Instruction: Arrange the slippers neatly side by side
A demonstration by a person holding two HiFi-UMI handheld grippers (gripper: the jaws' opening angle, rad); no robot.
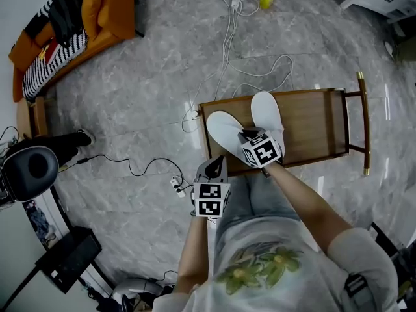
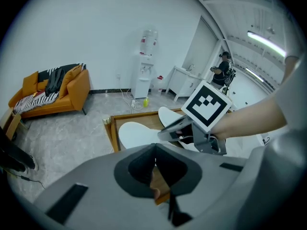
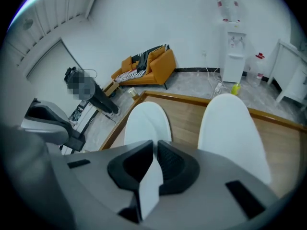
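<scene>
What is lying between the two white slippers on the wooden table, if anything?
Nothing lies there: only a bare strip of the wooden table separates the left slipper from the right slipper. The right gripper view shows it best.

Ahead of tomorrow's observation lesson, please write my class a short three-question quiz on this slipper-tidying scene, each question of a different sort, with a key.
1. True or false: both white rounded slippers lie on the brown wooden low table.
2. What does the right gripper clamp? A) a white slipper's edge B) a cable C) nothing
3. Fill in: the left gripper, held short of the table, has its jaws ____, with nothing between them.
Key: 1 true; 2 A; 3 shut.
</scene>
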